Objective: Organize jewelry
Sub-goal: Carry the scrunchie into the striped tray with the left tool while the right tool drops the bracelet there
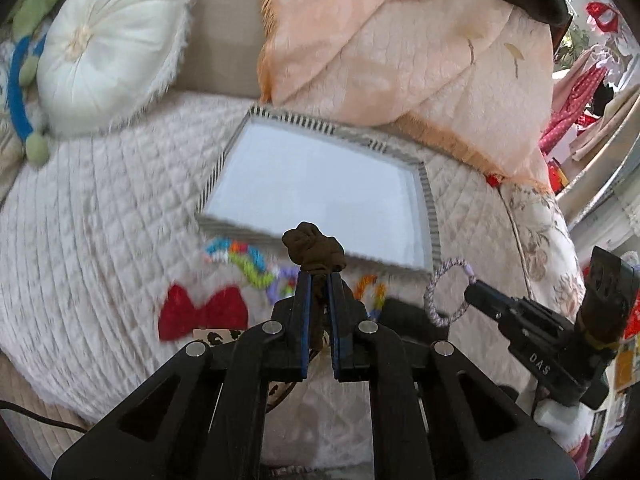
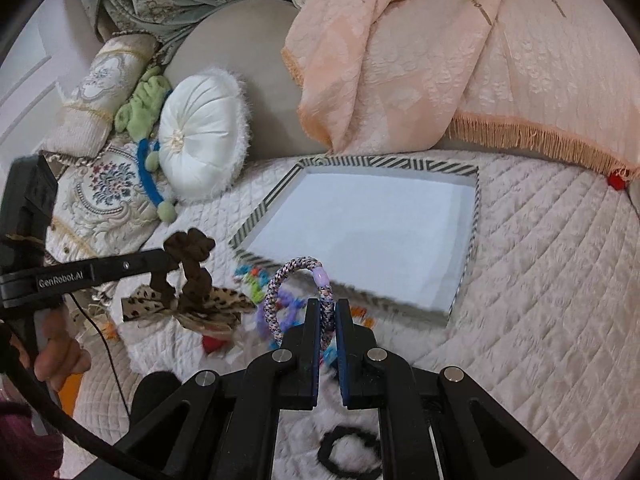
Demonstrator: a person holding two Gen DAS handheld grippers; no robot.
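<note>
White quilted bedspread [image 2: 540, 280], peach fringed blanket [image 2: 400, 60] at far edge. Striped-rim white tray [image 2: 475, 216] mid-bed. Left gripper [image 1: 319, 280] clamped on brown scrunchie [image 1: 314, 246]; right gripper [image 2: 328, 308] clamped on purple braided hair tie [image 2: 276, 292], both before tray's near rim.

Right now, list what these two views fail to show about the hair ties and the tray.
- Colourful pile: motion blur in the left wrist view; the right tongs partly cover it in the right wrist view.
- Brown scrunchie: its lower part is hidden between the left tongs.
- Black hair tie: partly behind the right tongs' linkage.
- Striped tray: near rim blurred in both views.
- Braided hair tie: its gripped section is hidden.
</note>
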